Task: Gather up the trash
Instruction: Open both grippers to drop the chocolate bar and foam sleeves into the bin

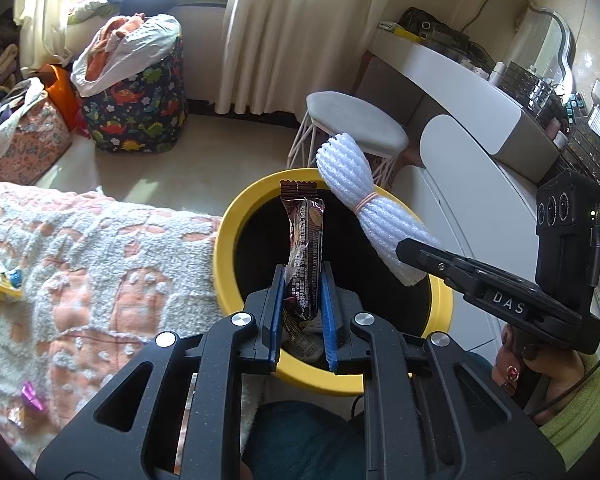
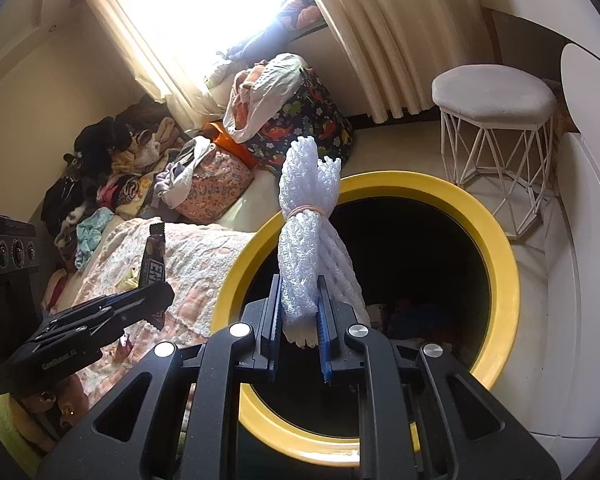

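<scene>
My left gripper (image 1: 302, 280) is shut on a brown snack wrapper (image 1: 305, 248) and holds it upright over the yellow-rimmed bin (image 1: 224, 240). My right gripper (image 2: 299, 286) is shut on a white foam net bundle (image 2: 306, 216) tied with a rubber band, held above the same bin (image 2: 500, 264). The bundle (image 1: 364, 200) and the right gripper (image 1: 410, 252) also show in the left wrist view, at the right over the bin. The left gripper (image 2: 156, 296) with the wrapper (image 2: 154, 264) shows at the left of the right wrist view. Some trash lies at the bin's bottom.
A fluffy orange-and-white blanket (image 1: 100, 264) lies left of the bin, with a yellow wrapper (image 1: 0, 280) and a pink wrapper (image 1: 32, 396) on it. A white stool (image 2: 496, 136), a white vanity (image 1: 480, 96), a dinosaur-print hamper (image 1: 140, 112) and bags of clothes (image 2: 216, 184) stand beyond.
</scene>
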Demonstrator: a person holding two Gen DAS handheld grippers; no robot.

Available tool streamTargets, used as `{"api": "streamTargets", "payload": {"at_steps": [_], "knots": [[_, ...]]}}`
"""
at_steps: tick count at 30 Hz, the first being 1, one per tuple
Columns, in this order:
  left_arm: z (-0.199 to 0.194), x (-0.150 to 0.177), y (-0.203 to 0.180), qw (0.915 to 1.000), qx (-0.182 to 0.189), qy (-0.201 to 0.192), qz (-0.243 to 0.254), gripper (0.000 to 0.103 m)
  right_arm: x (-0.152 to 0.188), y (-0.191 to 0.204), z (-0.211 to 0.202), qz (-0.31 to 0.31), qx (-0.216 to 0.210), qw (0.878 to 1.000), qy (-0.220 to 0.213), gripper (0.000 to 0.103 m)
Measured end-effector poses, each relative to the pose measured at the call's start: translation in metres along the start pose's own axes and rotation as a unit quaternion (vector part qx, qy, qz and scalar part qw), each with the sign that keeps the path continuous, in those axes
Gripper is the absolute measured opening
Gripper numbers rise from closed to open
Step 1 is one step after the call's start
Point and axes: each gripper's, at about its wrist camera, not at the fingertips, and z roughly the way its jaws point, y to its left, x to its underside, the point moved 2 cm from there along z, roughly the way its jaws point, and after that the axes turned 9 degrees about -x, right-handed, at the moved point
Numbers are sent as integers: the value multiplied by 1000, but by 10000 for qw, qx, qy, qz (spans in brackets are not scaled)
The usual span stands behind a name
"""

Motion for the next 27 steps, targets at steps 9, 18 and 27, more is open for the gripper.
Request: {"api": "streamTargets", "payload": {"at_steps": [9,18,27], "knots": [[21,-5,-18,9998,91,154,120,11,3,-25,-5,367,118,9992,57,17],[33,-11,-24,9997,103,193,79,35,0,-35,-14,496,229,9985,-105,40],[18,-11,-14,9998,-124,-127,-109,88,-2,-28,-16,313,269,9988,-265,50]]}}
